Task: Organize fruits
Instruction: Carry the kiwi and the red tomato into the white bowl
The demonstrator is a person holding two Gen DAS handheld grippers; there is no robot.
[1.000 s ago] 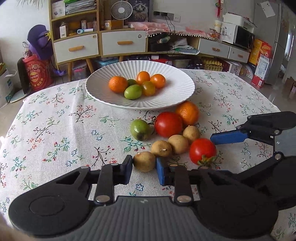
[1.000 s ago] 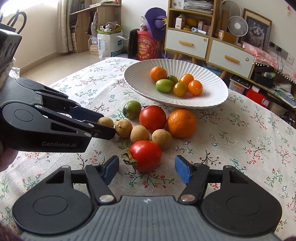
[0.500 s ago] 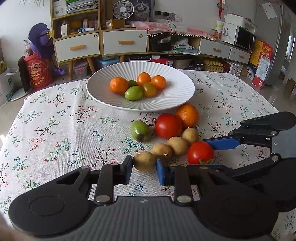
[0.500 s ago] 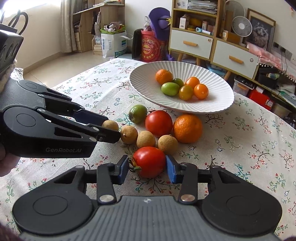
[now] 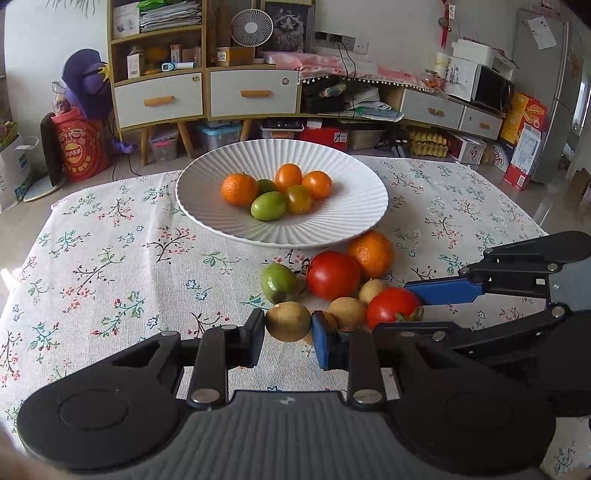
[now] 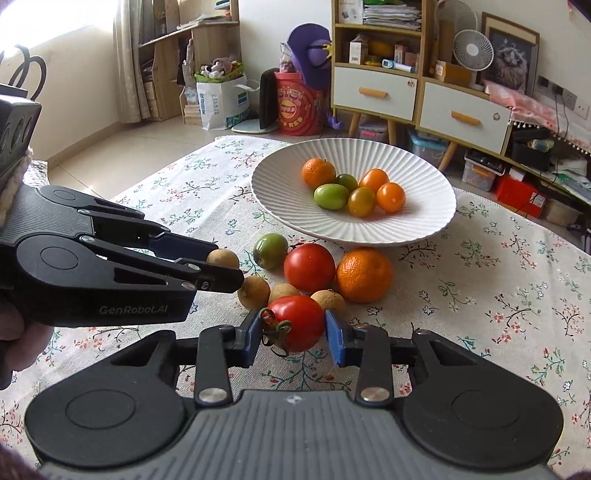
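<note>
**Two hand-held grippers clamp fruit at a flowered table**

The left hand-held gripper (image 5: 288,326) is closed tight on a small brown fruit (image 5: 288,321), its pads pressing both sides of it at the near edge of a loose pile on the table (image 5: 110,266). The right hand-held gripper (image 6: 294,330) has just been closing, and its blue pads now squeeze a red tomato (image 6: 295,321), stem to the left, at the near side of the same pile. In the right wrist view the left hand-held gripper reaches in from the left, with a person's hand (image 6: 18,343) partly seen at the frame's edge.

Behind the held tomato three more brown fruits (image 6: 253,291) lie close together on the floral cloth. Farther back sit a green fruit (image 6: 270,250), a second tomato (image 6: 309,267) and a large orange (image 6: 364,275), side by side and touching or nearly so, just in front of the plate.

The white ribbed plate (image 6: 424,221) stands at the far middle of the table. It carries a small orange (image 6: 318,172), two green fruits (image 6: 331,196) and three little orange-yellow tomatoes (image 6: 390,197) bunched at its centre.

Beyond the table stand a cabinet with drawers (image 5: 207,96), a small fan (image 5: 251,27) and a red tub (image 5: 79,147) on the floor.
</note>
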